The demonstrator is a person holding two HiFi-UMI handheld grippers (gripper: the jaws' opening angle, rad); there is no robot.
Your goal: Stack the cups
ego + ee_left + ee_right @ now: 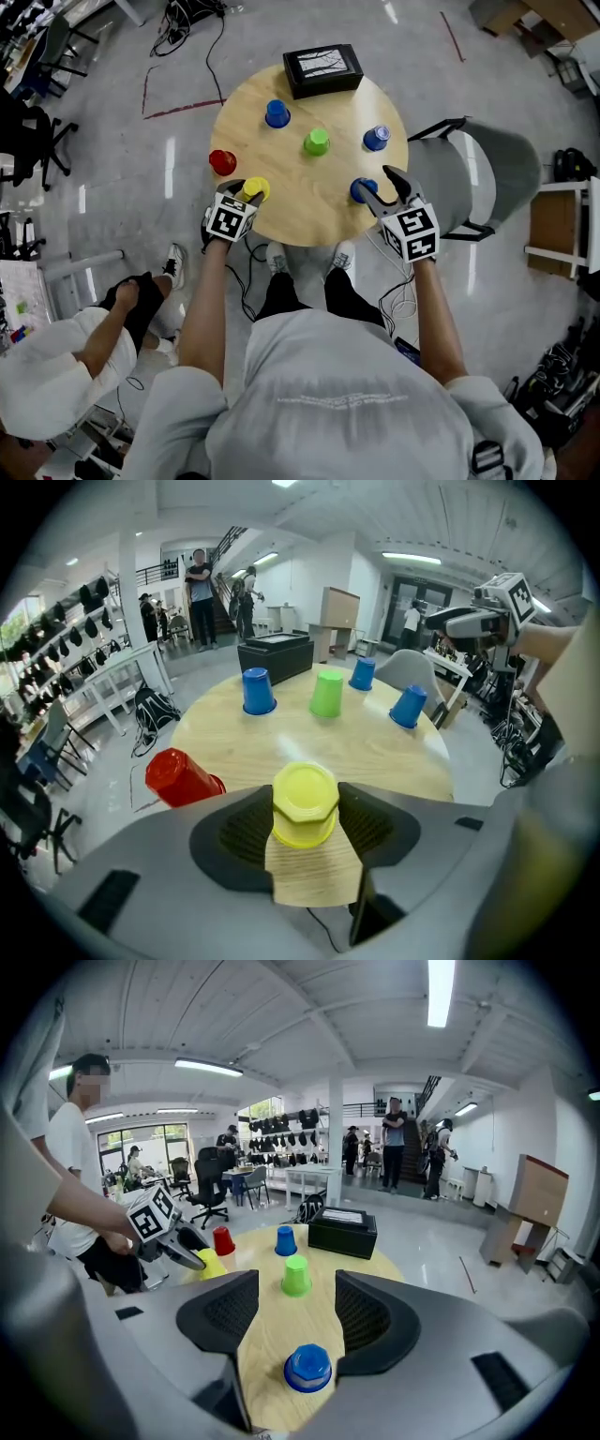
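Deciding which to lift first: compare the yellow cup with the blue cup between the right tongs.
The yellow cup fills the gap of the left tongs, whose pads look pressed on it; the blue cup sits loose between the open right tongs. Yellow stands at the table's near left edge, blue at its near right. Both are upside down, same shape.

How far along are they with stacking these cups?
Nothing is stacked yet: all six cups stand apart on the table. In hand: the left gripper clasps the yellow cup; the right gripper is open around a blue cup. All the stacking is left.
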